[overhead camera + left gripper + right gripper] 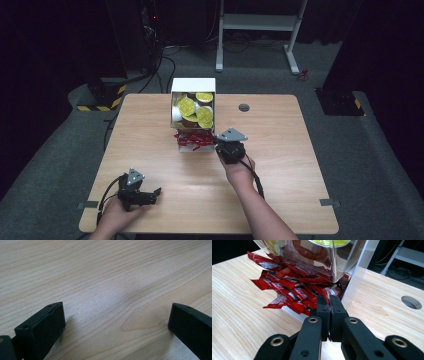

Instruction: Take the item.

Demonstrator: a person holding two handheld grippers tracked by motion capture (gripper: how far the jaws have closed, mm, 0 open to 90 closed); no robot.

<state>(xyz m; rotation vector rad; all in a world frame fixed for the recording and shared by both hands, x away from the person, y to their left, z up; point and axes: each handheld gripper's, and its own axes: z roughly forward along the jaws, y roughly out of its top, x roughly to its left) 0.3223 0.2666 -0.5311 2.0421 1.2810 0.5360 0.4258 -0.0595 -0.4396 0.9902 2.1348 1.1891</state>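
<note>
Where heaped, red sachets [294, 290], glossy, crinkled

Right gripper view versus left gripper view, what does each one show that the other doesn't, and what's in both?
The right gripper view alone has the red packets spilling from under the clear dispenser, the round hole in the tabletop, and the right tool with its jaws pressed together at the pile. The left gripper view alone has the left tool, jaws wide apart over bare wood. Both show the wooden table.
</note>
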